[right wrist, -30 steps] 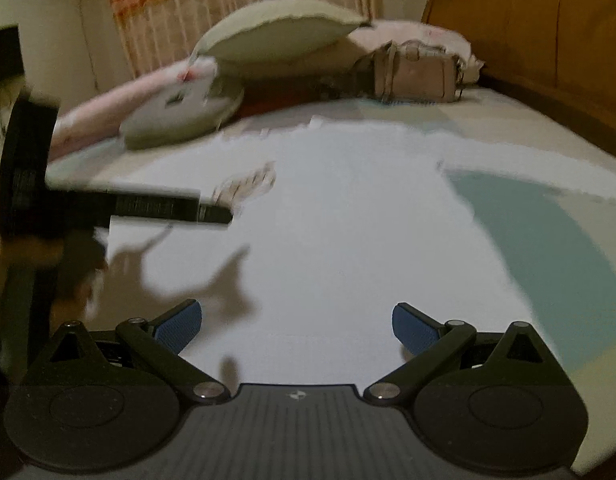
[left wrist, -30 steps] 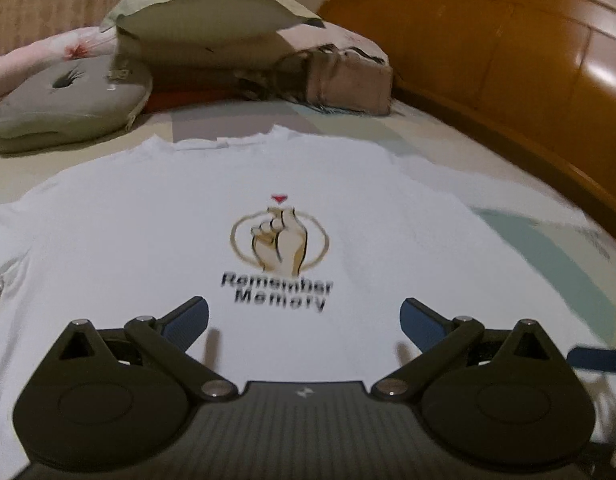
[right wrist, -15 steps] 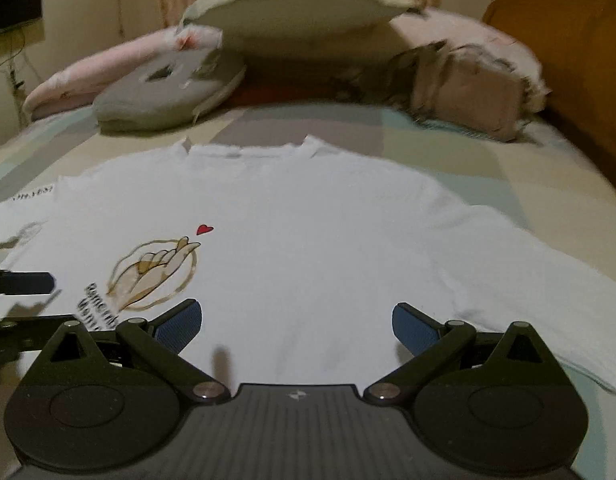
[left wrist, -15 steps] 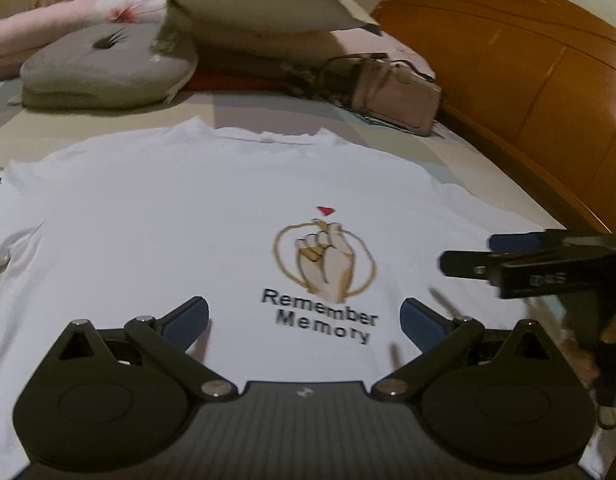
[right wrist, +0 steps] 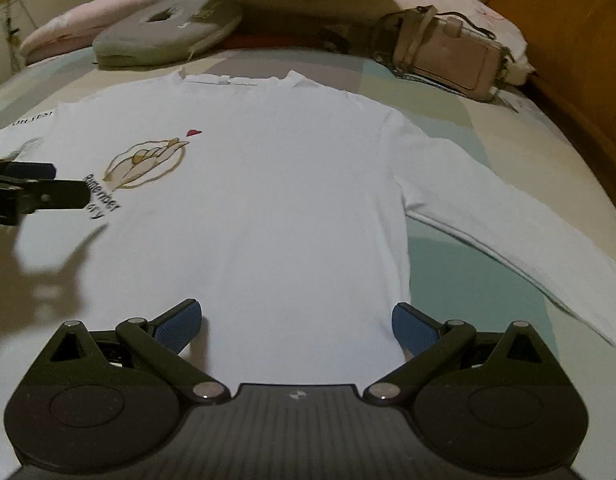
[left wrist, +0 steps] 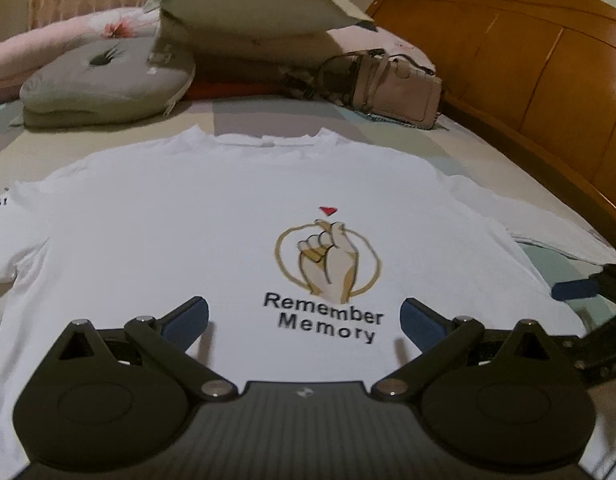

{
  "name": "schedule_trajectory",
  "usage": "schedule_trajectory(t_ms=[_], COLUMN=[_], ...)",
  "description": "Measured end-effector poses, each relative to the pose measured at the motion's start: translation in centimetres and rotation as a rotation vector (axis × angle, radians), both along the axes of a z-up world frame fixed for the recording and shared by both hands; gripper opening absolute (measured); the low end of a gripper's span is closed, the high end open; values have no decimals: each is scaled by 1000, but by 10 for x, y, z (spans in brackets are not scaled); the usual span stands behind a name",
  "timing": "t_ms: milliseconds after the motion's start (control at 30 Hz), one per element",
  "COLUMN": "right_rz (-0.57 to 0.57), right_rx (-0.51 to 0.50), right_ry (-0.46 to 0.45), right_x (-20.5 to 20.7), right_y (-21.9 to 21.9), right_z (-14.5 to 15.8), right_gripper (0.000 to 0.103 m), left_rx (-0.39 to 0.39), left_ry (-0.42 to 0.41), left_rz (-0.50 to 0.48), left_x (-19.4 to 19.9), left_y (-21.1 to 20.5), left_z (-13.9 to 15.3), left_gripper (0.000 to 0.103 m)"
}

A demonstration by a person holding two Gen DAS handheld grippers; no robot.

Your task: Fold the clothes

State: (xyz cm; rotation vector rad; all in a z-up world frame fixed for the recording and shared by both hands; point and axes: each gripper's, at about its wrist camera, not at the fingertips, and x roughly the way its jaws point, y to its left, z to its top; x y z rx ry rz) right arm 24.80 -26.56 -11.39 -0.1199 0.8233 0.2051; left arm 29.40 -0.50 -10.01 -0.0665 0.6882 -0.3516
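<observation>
On the bed: white long-sleeve shirt (left wrist: 179, 216) laid flat, front up, collar toward the pillows, hem toward both cameras.
Shirt print: fist-in-circle logo (left wrist: 328, 258) with small red heart above, text "Remember Memory" below; sits on the chest, toward the shirt's side nearer the left hand-held gripper as seen in the right wrist view.
Sleeve: one long sleeve (right wrist: 488, 208) stretched out straight across the bed sheet (right wrist: 468, 264), toward the headboard side; other sleeve only partly visible at the left edge, with small black lettering.
Left hand-held gripper (left wrist: 303, 322): jaws spread wide, nothing between the blue pads; hovering low over the lower front of the shirt, the print text just ahead between the fingers. Contact with fabric: cannot tell.
Right hand-held gripper (right wrist: 296, 326): jaws spread wide, holding nothing; over the lower part of the shirt, right finger near the shirt's side edge where cloth meets sheet. Contact: cannot tell.
Relative: both side by side at the hem end; each one's blue fingertip pokes into the other's view from the side.
Far end of bed: grey round cushion (left wrist: 103, 84), large pale pillow (left wrist: 251, 4), pink pillow behind, beige handbag (left wrist: 392, 88).
Right side: wooden headboard (left wrist: 540, 64).
</observation>
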Motion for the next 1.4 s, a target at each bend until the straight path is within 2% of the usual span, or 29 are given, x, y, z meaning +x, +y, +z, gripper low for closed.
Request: schedule_trajectory(t_ms=[133,233,367,500,633,733,800,900,1000,1067,1167,1233,1333,1400], right_rz=[25,-16,-82,-86,-81,-96,-126,-205,-338,-476,-640,-698,-719,-729], right_rx=[41,18,70,41,30,56,75,75,77,110,218,301,400,405], right_ry=[-7,51,-12,-43,-37,5,-3,-75,-121,-124,-87,-37,26,48], right_x=[-18,-24,-41,-48,-49,-51,-54,-58,-45,-26,6,28,57,68], right_y=[16,15,4,9,10,4,-7,-39,-94,-146,-222,-264,-305,-317], right_z=[2,-16,-20,-24,-22,-15,-6,10,26,39,53,55,43,29], right_gripper=[103,103,103,103,103,103,103,103,103,103,103,103,103,103], left_rx=[-9,-3,-9,-24,-27,-29,-34,-45,-22,-29,-46,-44,-26,-18], left_ry=[10,13,21,35,26,19,12,-12,-42,-38,-30,-30,-21,-13], left_rz=[-16,-20,-11,-12,-27,-38,-50,-85,-117,-132,-156,-157,-164,-173], left_x=[0,1,3,4,1,-1,-3,-9,-14,-15,-16,-15,-14,-14], left_y=[-4,-6,-5,-5,-7,-9,-10,-14,-21,-24,-27,-30,-34,-36], left_z=[-2,-3,-4,-6,-6,-5,-4,-1,-1,-1,-1,-3,-6,-9], left_gripper=[102,102,102,102,102,102,102,102,102,102,102,102,102,102])
